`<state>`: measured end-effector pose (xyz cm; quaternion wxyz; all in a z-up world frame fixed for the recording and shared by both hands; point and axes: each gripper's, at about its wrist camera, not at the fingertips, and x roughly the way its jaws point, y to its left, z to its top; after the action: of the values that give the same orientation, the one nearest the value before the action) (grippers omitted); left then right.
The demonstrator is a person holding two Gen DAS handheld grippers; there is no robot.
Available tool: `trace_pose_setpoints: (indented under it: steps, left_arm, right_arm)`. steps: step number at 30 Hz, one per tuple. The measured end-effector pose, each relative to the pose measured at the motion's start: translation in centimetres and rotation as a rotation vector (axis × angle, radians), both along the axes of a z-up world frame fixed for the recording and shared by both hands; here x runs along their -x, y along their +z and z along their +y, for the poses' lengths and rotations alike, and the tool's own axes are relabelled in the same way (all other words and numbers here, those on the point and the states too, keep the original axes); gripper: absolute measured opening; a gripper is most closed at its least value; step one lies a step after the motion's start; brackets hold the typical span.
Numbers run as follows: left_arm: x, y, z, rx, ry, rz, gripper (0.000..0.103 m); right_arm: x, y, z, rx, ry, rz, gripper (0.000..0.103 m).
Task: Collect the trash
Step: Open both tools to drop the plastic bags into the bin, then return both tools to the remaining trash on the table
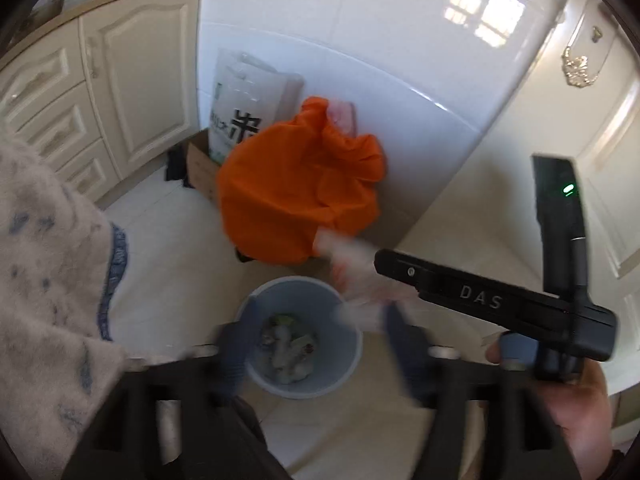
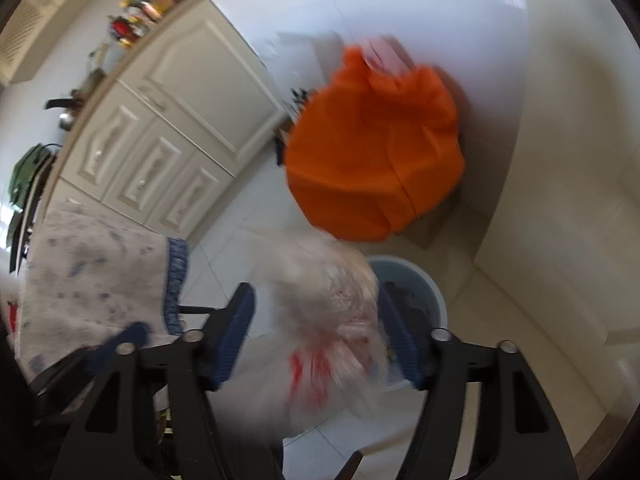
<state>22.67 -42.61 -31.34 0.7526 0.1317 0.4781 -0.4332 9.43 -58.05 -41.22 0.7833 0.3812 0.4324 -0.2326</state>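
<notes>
Left wrist alone shows trash inside bin (image 1: 348,364); both jaws wide, bag (image 2: 328,320) loose.

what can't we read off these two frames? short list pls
- White plastic bag: motion-blurred in both wrist views; whether the right claw pads touch it is unclear.
- Bin contents: small and blurred in the left view; in the right view the bag and a claw finger cover most of the bin.
- Under the orange cover: hidden.
- Left claw: fingers smeared, though open.

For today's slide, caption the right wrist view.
Open right gripper straddles a blurred white plastic bag above the grey bin.
</notes>
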Motion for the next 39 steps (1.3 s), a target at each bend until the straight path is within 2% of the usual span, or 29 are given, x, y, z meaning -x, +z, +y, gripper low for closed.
trace_pose_setpoints:
  steps: [1,2,3,4,6,11,18,25,31,39]
  left_arm:
    - [0.2,0.3,-0.2,-0.006,0.007,-0.029,0.087]
    - [0.7,0.6,-0.9,-0.015,0.01,-0.052,0.094]
    - [1.4,0.5,-0.9,-0.023,0.011,-0.066,0.096]
    - [2.1,0.7,-1.2,-0.031,0.013,-0.074,0.097]
    - [2.2,1.1,-1.0,-0.04,0.018,-0.076,0.097]
    - [5.4,2.2,0.1,-0.022,0.022,-0.088,0.098]
    - [7.3,7.9,4.4,0.085,0.02,-0.15,0.099]
    - [9.1,13.8,10.1,0.2,0.062,-0.241,0.102]
    - [10.2,17.9,17.2,0.293,0.128,-0.294,0.102]
    - [11.9,21.5,28.0,0.383,0.269,-0.365,0.102]
  right_arm:
    - [0.3,-0.3,0.0,-0.005,-0.012,0.002,0.091]
    - [0.6,-0.5,-0.1,-0.008,-0.025,0.003,0.096]
    - [1.0,-0.7,-0.1,-0.011,-0.043,0.004,0.099]
    - [1.3,-0.7,0.0,-0.011,-0.054,0.007,0.103]
    - [1.6,-0.6,0.2,-0.008,-0.057,0.016,0.103]
    - [2.0,0.9,0.9,0.013,-0.062,0.002,0.103]
    - [2.6,6.1,2.7,0.07,-0.06,-0.065,0.103]
    - [1.5,13.5,6.1,0.181,-0.001,-0.151,0.103]
    - [0.1,18.4,10.0,0.243,0.065,-0.225,0.103]
    - [-3.4,23.9,17.1,0.32,0.224,-0.321,0.103]
